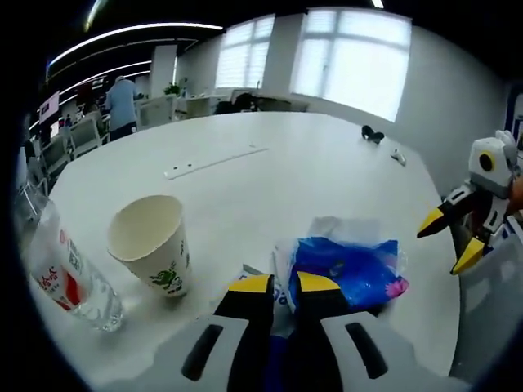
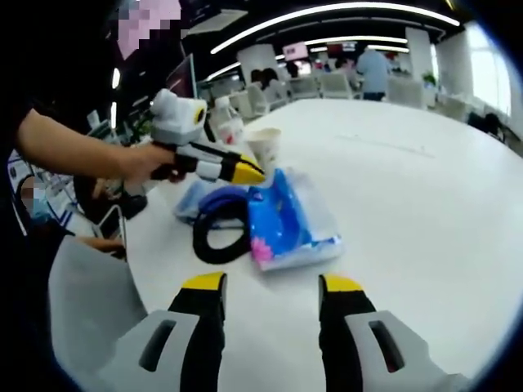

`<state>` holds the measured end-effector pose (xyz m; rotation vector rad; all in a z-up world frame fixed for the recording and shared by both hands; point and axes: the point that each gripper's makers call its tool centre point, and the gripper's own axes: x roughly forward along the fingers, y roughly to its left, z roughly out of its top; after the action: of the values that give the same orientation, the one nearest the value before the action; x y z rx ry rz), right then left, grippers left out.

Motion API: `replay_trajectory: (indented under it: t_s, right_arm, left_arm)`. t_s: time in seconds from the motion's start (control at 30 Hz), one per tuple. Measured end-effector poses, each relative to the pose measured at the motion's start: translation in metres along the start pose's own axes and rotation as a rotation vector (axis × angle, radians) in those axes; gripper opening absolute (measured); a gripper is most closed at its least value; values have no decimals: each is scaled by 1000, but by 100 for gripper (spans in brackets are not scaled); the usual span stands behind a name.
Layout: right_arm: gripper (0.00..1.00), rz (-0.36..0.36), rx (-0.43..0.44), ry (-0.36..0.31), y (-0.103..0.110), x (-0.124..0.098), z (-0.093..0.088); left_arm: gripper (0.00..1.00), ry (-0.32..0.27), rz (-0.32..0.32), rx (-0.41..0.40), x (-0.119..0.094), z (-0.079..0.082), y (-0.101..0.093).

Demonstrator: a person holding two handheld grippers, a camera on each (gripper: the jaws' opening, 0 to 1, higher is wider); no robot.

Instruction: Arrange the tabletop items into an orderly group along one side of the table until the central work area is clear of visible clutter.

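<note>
Tissue pack (image 2: pixel 290 220) on white table (image 2: pixel 425 212), near paper cup (image 1: pixel 153 241).
Left gripper (image 1: pixel 282 283) nearly clenched beside it; right gripper (image 2: pixel 270 284) released, grasping nothing.

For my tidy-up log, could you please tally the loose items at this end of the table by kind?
Paper cup: 1
Clear water bottle: 1
Blue tissue pack: 1
Black cable coil: 1
Small items at the far edge, too small to identify: 2
Total: 6
</note>
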<state>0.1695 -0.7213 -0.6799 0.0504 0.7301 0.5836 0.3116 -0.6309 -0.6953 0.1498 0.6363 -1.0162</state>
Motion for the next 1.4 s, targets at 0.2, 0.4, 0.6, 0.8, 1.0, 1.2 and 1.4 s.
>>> replay_trajectory:
  t_s: [0.2,0.4,0.6,0.8,1.0,1.2,1.4]
  right_arm:
    - [40,-5,12,4,-3,4,0]
    - [34,-36,41,12,-12,9,1]
    - [29,-71,72,18,-23,13,2]
    - [24,-77,76,38,-29,19,-3]
    - [23,-84,88,47,-33,22,-4]
    - [19,-89,117,50,-36,24,-6]
    - [9,-133,161,64,-45,24,-12]
  left_arm:
    - [1,20,-17,10,-2,-4,-7]
    - [0,34,-38,30,-7,-7,-16]
    - [0,44,-53,22,-10,-9,-21]
    - [4,73,-55,64,-9,-15,-27]
    - [13,82,-63,93,-2,-12,-30]
    - [5,95,-73,103,4,-11,-33]
    - [1,98,-72,110,3,-11,-33]
